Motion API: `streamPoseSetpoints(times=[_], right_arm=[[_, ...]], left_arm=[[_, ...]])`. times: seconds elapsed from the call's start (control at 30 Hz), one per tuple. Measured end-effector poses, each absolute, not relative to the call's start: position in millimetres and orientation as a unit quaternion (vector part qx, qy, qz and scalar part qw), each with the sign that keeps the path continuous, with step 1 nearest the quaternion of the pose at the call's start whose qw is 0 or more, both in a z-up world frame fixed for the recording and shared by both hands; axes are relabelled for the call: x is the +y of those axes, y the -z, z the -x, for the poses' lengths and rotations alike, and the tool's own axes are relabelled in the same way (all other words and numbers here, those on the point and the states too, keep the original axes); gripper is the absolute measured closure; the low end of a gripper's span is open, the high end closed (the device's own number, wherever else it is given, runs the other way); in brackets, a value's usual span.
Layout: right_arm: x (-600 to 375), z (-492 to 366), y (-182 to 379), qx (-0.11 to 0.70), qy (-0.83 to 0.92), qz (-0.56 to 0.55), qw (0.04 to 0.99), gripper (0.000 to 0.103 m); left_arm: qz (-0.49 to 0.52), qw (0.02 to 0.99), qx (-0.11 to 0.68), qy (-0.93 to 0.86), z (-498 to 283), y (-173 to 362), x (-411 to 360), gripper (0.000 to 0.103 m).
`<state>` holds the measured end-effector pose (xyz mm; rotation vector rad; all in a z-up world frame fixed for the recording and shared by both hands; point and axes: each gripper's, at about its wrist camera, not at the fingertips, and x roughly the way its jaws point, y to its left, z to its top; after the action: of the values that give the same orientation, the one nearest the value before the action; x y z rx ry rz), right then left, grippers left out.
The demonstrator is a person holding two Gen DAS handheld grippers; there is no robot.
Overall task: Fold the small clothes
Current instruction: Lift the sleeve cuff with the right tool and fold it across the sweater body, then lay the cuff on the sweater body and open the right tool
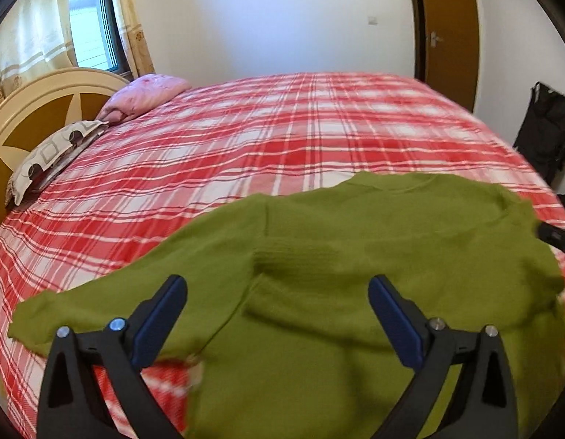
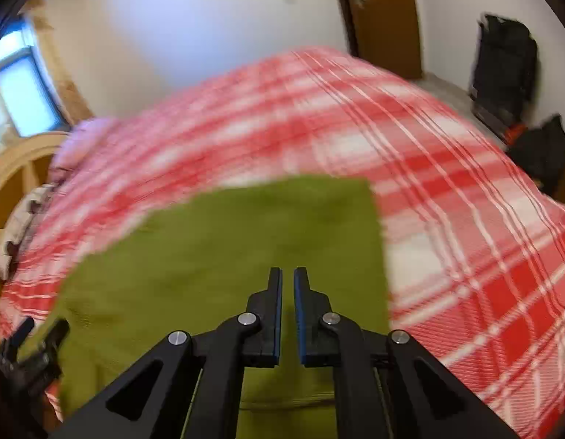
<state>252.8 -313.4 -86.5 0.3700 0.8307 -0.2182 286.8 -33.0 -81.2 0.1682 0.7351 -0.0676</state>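
On the near part of a bed covered with a red-and-white plaid sheet (image 1: 246, 139) lies a green sweater (image 1: 355, 256), spread mostly flat with 1 sleeve reaching out toward the left of the left wrist view and its neckline at the far edge. Above the garment hangs the left gripper (image 1: 277, 292), its 2 blue-padded fingers (image 1: 161, 314) spread wide apart with nothing between them; whether they touch the cloth cannot be told. From the right wrist view the right gripper (image 2: 287, 278) sits over the same sweater (image 2: 246, 248), its 2 fingers drawn almost together with only a thin slit between the pads; that view is blurred, and no fabric can be made out in the slit. At the sweater's right side in that view the edge runs straight, with bare plaid sheet (image 2: 465, 219) beside it. Low at the left edge of the right wrist view, part of the left gripper (image 2: 33, 351) shows as a dark shape. At the head of the bed stand a cream headboard (image 1: 37, 109), a pink pillow (image 1: 143, 95) and a patterned pillow (image 1: 52, 153). Beyond the bed are a white wall, a brown door (image 1: 447, 29), a curtained window (image 1: 88, 25) and a black bag (image 1: 546, 131).
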Motion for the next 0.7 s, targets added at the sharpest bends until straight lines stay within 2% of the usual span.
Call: streamPoseSetpoints(times=[0.1,0.2,0.47,0.7], right_arm=[[-321.0,-241.1,108.6,0.419,0.078,-0.198,0.883,0.097],[-310.5,-230.2,115.3,0.392,0.064,-0.147,0.906,0.097],[-301.8,-227.7,121.6,0.384,0.074,-0.111,0.914,0.096],[-296.4,-222.2,121.7,0.375,0.085,-0.093,0.918,0.096]], left_arm=[[-0.104,0.919,0.380,0.008,-307.9,101.2,-44.5,0.001],[-0.106,0.908,0.406,-0.013,-317.7,116.6,-38.3,0.001],[0.026,0.897,0.436,-0.066,-308.4,125.5,21.6,0.000],[0.031,0.896,0.431,-0.100,-285.4,126.0,37.4,0.000]])
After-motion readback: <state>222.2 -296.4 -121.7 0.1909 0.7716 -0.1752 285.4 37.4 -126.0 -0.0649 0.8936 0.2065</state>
